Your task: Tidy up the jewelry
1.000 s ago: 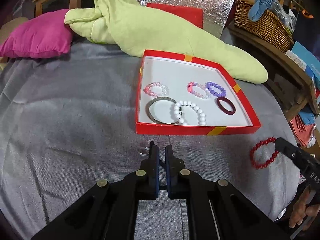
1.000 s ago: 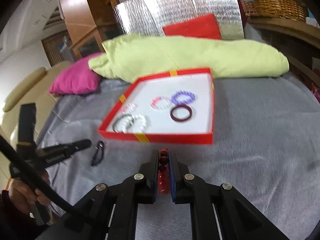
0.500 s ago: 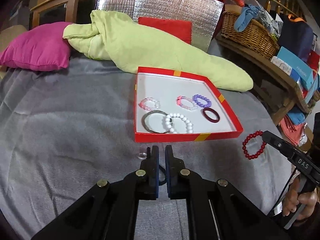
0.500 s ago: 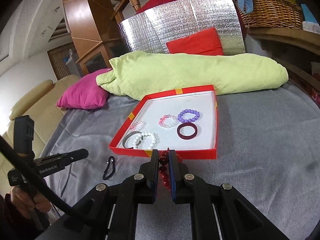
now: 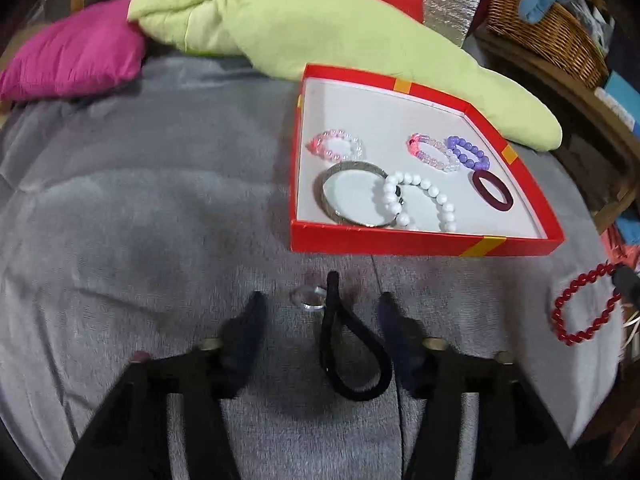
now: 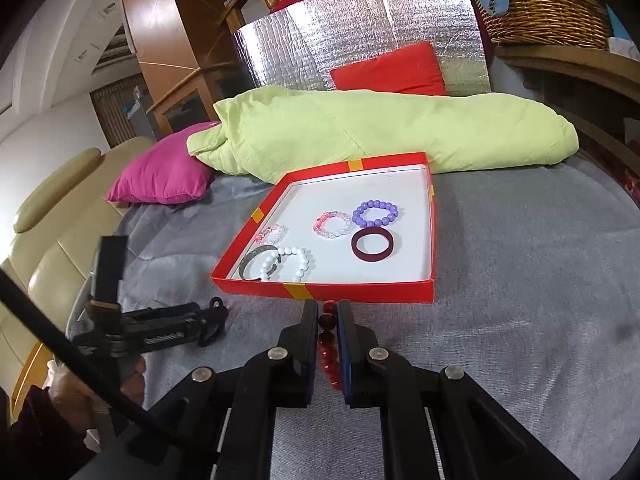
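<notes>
Tongs in my left hand (image 5: 320, 320) are spreading apart right now; a second ago they were pressed together on a black hair tie (image 5: 352, 352). That black loop is now lying loose on the grey blanket (image 5: 140, 240) between the two arms, low in the centre of the left wrist view, with neither pad pressing it. Just above it, a small silver ring (image 5: 309, 298) is resting on the blanket, near the front wall of the red box (image 5: 400, 240).

I am keeping my right tongs (image 6: 328, 332) pinching a string of dark red beads (image 6: 328, 354), at the bottom centre of the right wrist view, just in front of the red box; that grip is unchanged.

Inside the box, right of centre in the left view, are sitting a white bead bracelet (image 5: 416, 200), a metal bangle (image 5: 352, 194), a purple bead bracelet (image 5: 468, 154), two pinkish bead bracelets and a maroon ring (image 5: 493, 191).

Judging by this, the hair tie has been let go outside the box, so it and the ring are yet to be put away.
</notes>
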